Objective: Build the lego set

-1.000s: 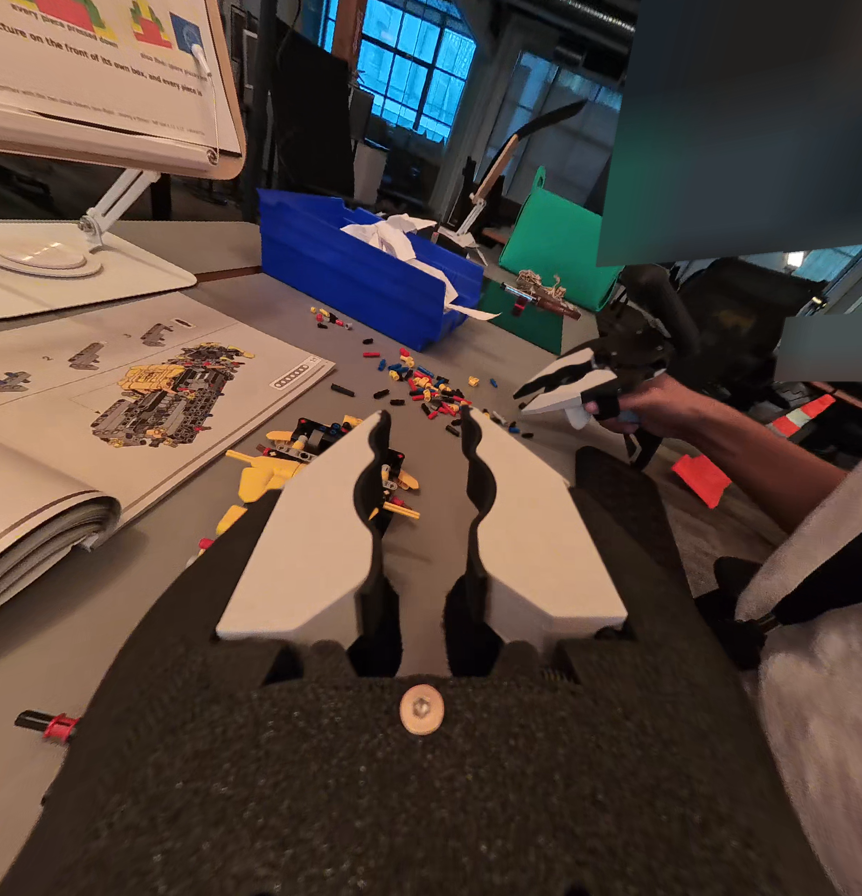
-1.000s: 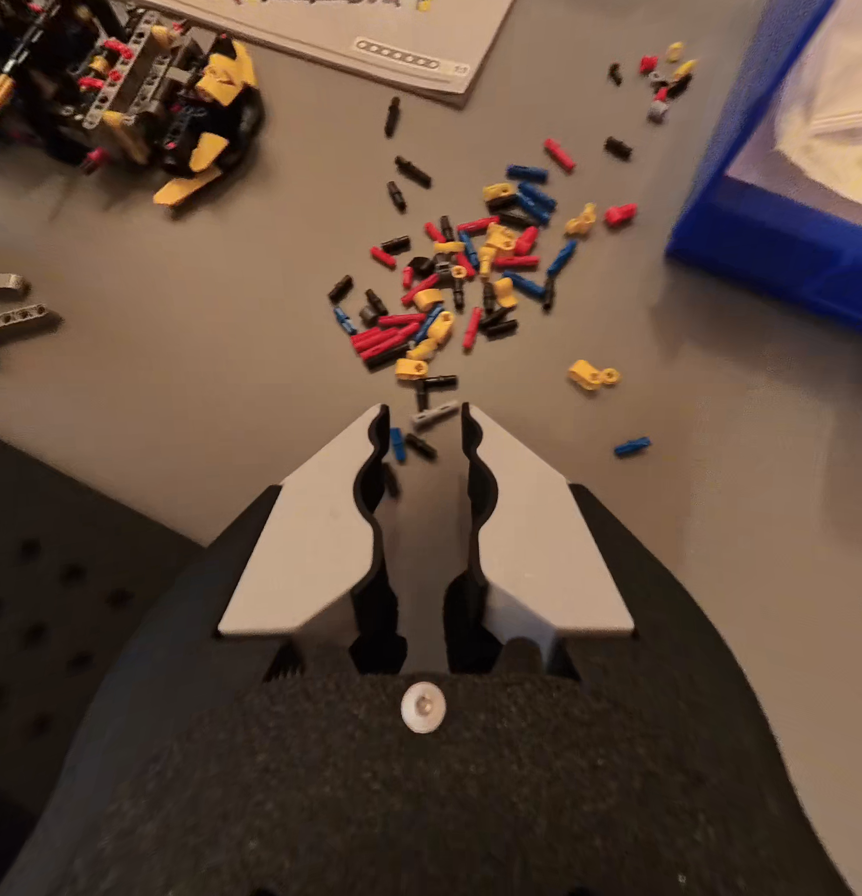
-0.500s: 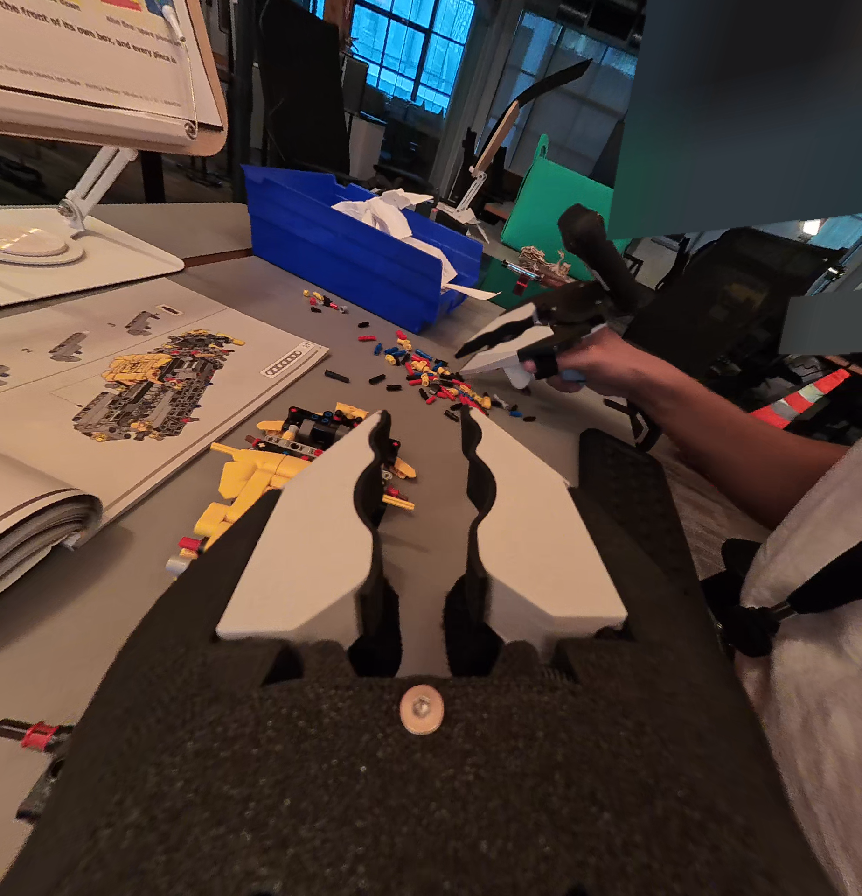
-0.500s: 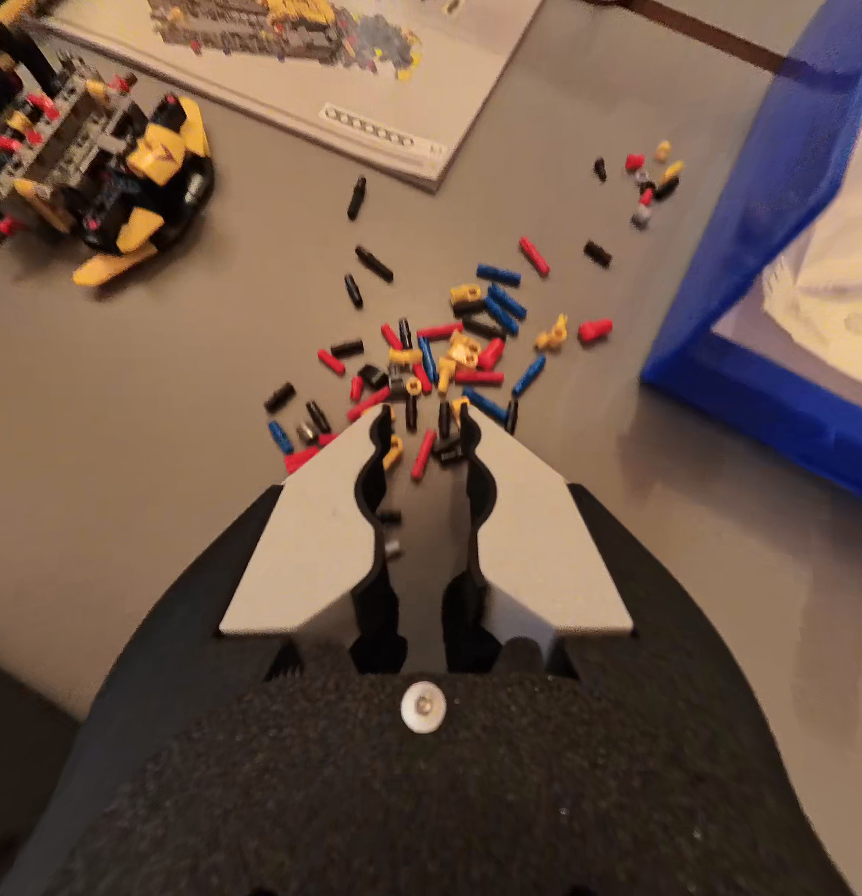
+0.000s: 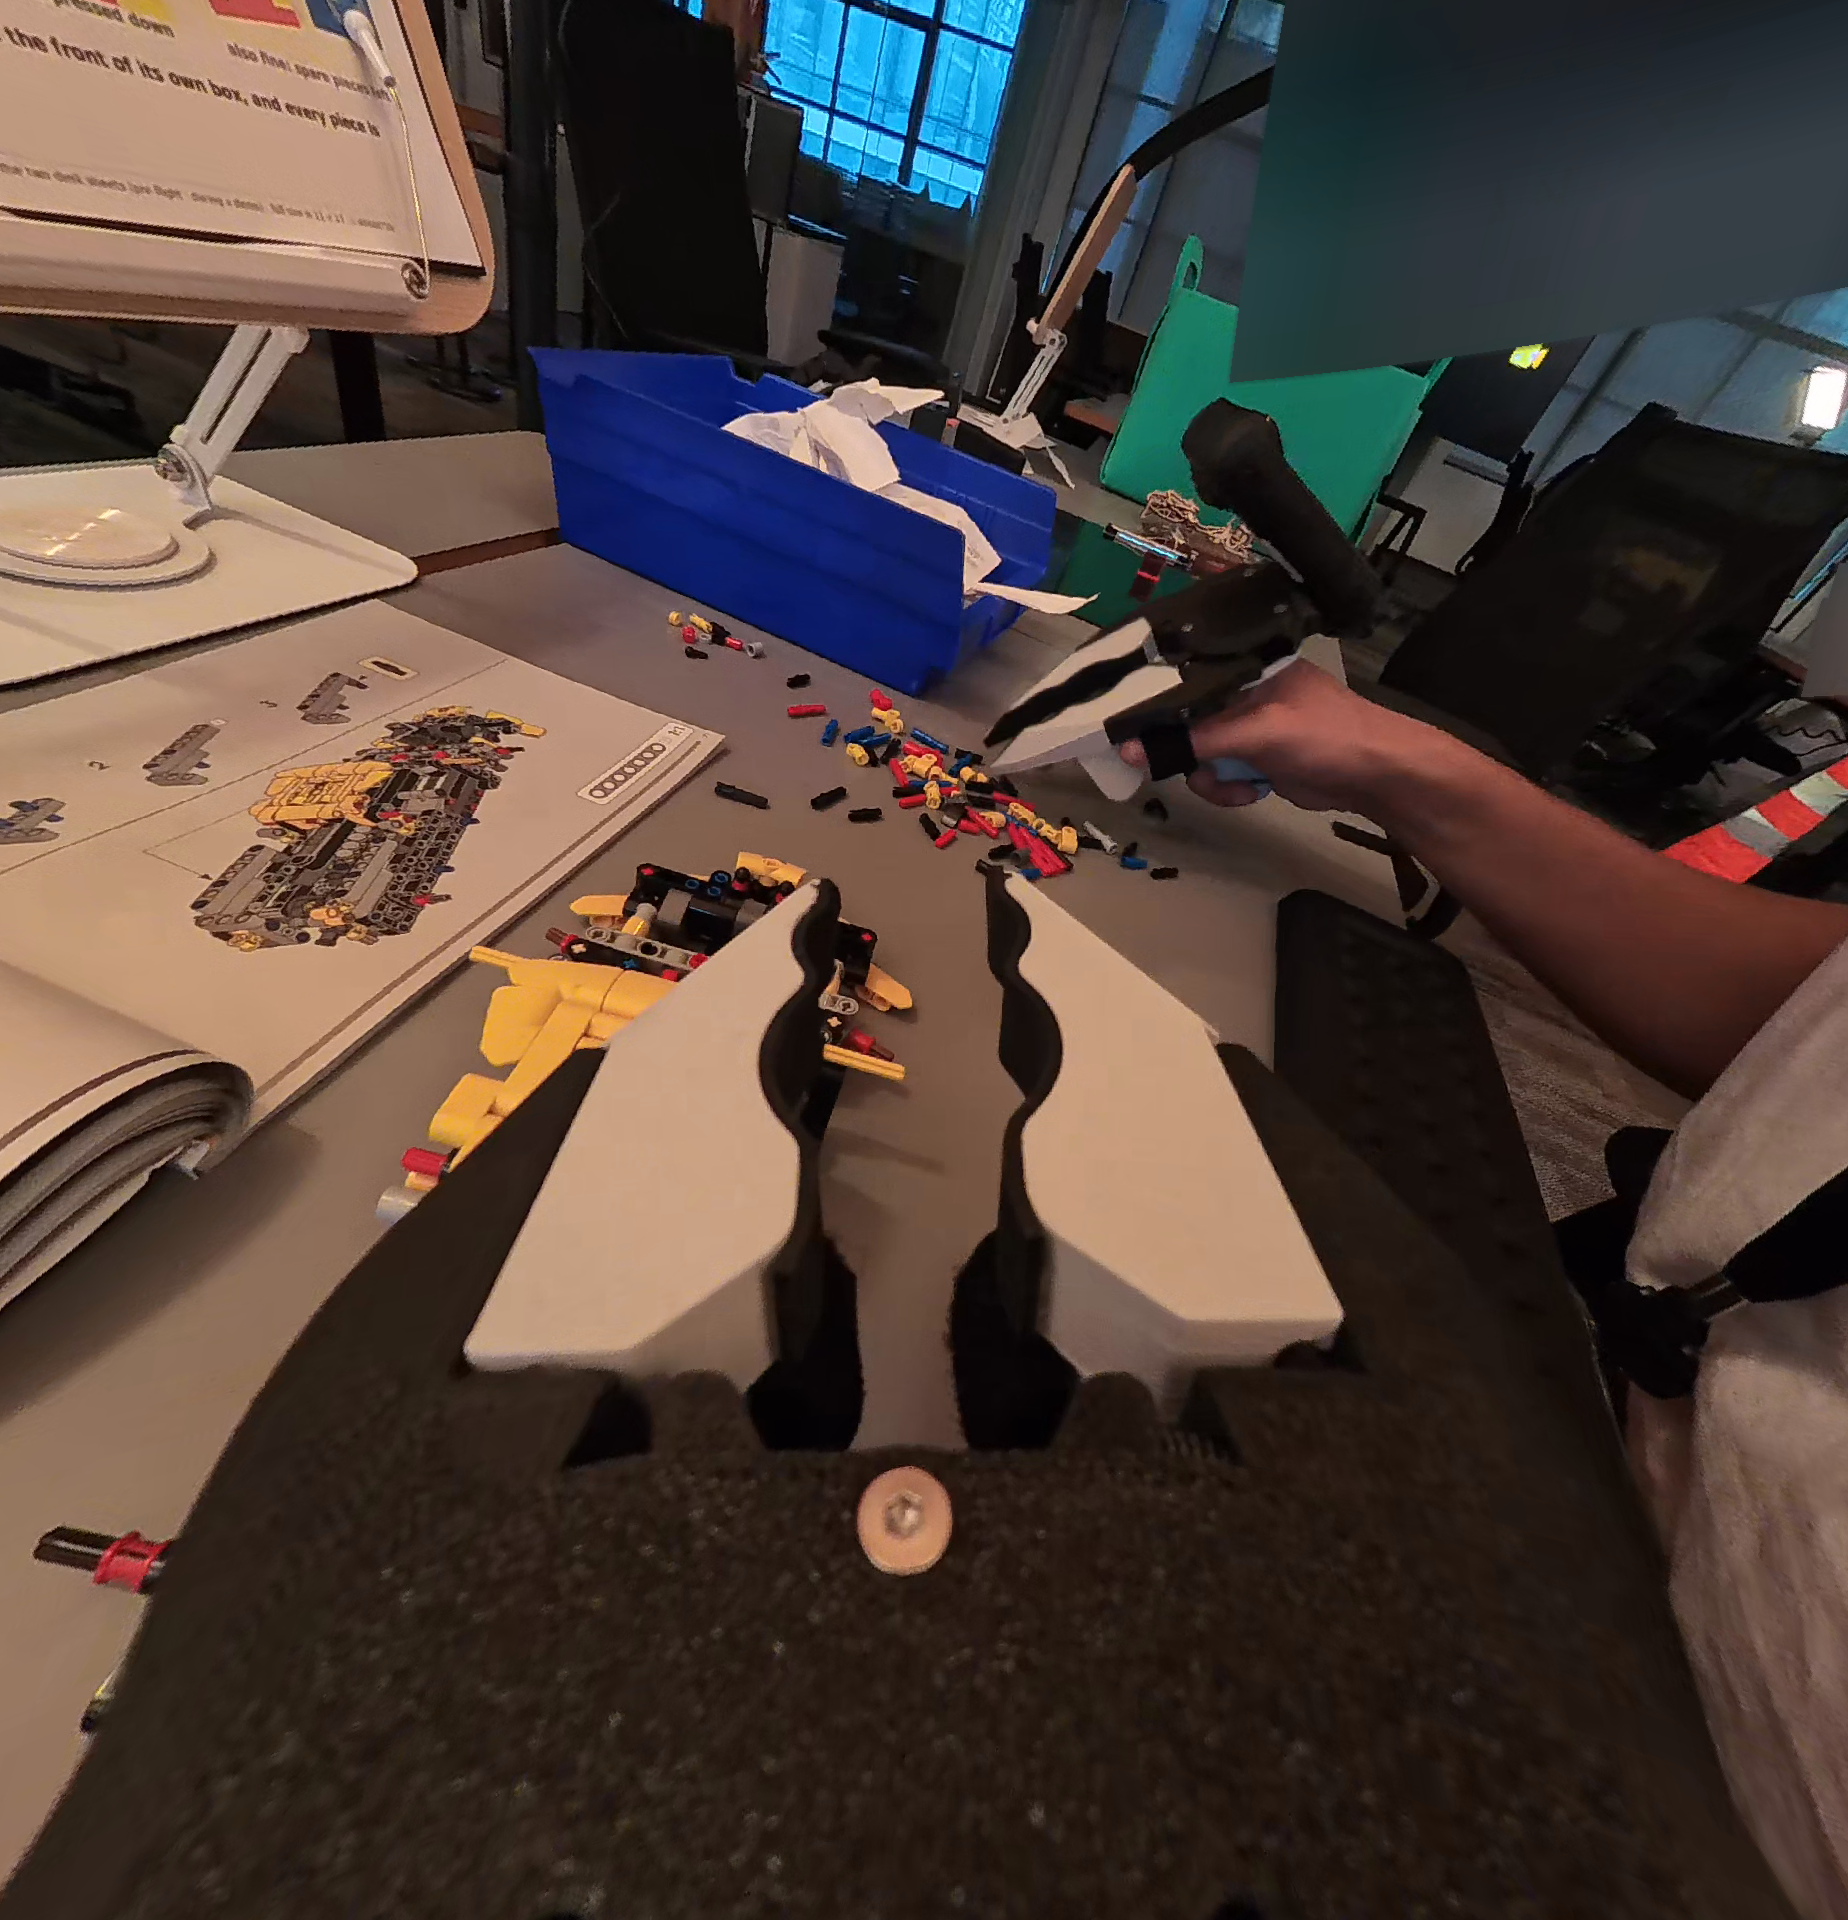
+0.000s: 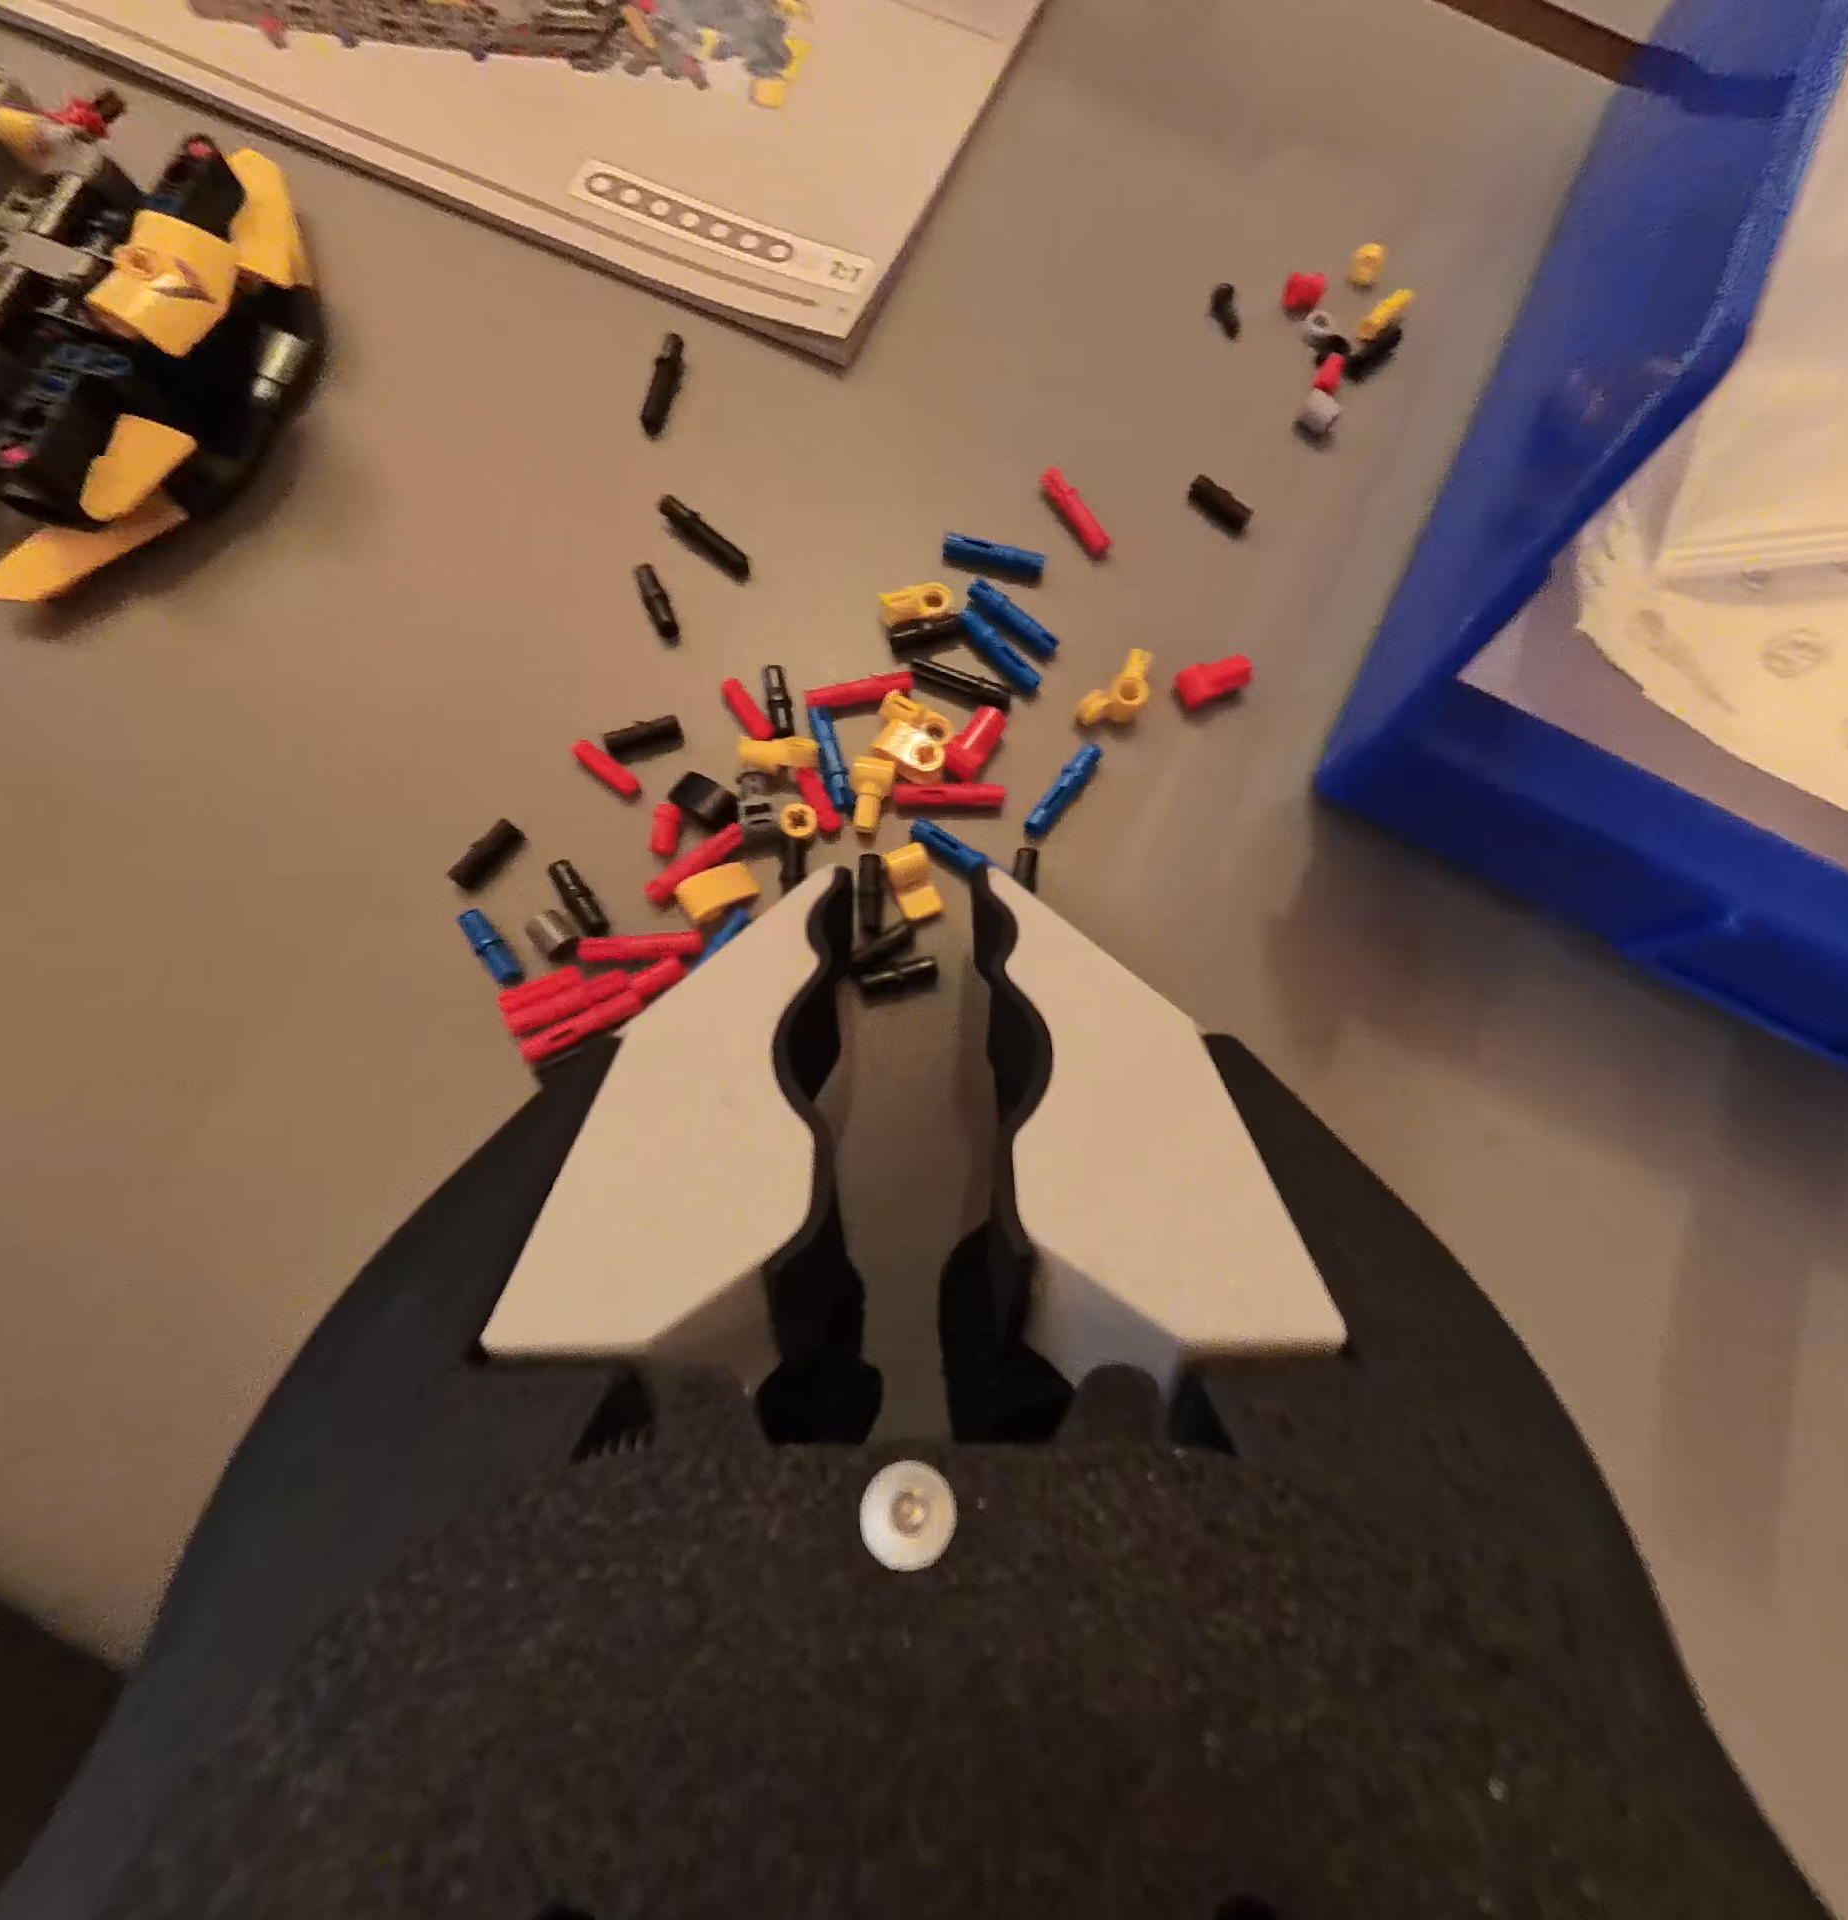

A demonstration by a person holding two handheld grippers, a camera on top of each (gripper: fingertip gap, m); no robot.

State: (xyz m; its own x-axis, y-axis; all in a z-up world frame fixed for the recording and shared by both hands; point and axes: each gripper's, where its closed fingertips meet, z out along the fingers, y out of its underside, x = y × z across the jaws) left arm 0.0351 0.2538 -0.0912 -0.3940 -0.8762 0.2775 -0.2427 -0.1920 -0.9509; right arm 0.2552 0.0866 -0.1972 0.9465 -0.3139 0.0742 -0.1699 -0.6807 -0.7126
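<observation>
Hovering my right tool (image 6: 904, 883) over the pin pile (image 6: 847, 769), jaws apart, empty; three black pins (image 6: 884, 940) lie between its tips. A second ago those tips were short of the pile, with a grey piece between them; I have since moved forward, so I judge a pick of one black pin is close. My left tool (image 5: 904, 894) idles, jaws apart, empty, the part-built model (image 5: 691, 956) just beyond its left finger.

Right view only: which pins sit between the tips; blue bin (image 6: 1626, 727) to the right.
Left view only: right tool tilted tips-down onto the pile, open manual (image 5: 328, 831) left on the worktop (image 5: 930, 1039), a stray red-black pin (image 5: 99, 1556).
</observation>
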